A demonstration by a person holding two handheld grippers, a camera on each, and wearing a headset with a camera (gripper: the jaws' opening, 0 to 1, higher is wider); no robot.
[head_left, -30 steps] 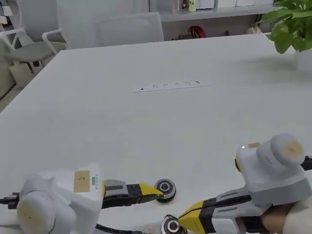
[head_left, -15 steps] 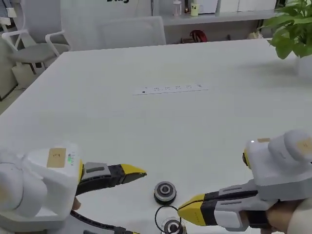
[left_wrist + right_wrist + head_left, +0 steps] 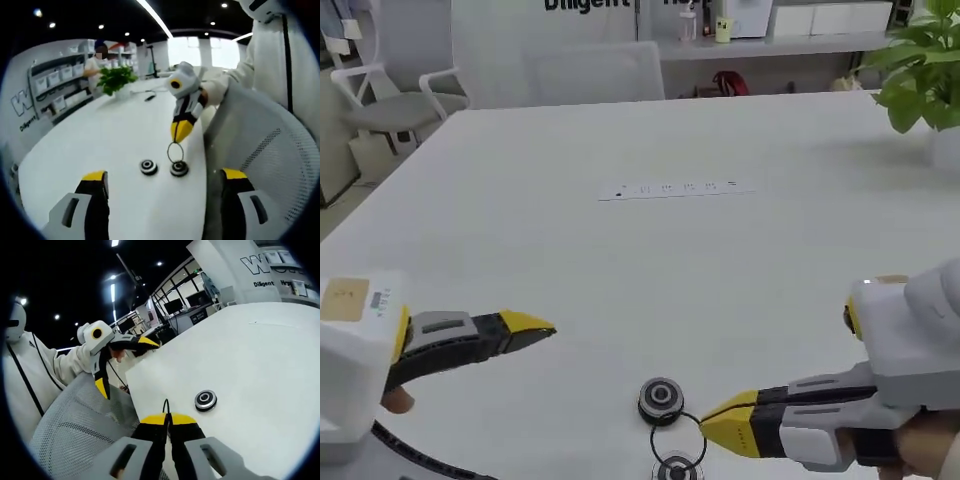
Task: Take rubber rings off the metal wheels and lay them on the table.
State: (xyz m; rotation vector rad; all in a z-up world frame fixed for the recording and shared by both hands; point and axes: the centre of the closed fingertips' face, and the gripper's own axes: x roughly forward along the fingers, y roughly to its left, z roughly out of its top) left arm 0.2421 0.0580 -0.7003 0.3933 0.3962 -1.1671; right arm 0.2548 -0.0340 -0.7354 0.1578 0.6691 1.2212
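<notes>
Right claw pinched the rubber ring just past its tip, over a metal wheel; left claw gaped wide, empty. The thin pinch could slip, dropping the ring back onto that wheel.

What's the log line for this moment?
right tongs: shut on rubber ring above near wheel | left tongs: open, apart | second wheel: on table

Head view is bright with even, diffuse overhead light. The white tabletop is nearly washed out and low in contrast, with only a faint soft shadow under the metal wheel. The pale casing behind the right tongs is slightly blown out. Both gripper views are darker, with heavy fisheye bending and smearing toward the edges. Ceiling lights glare as strips and dots, and the windows are overexposed.
</notes>
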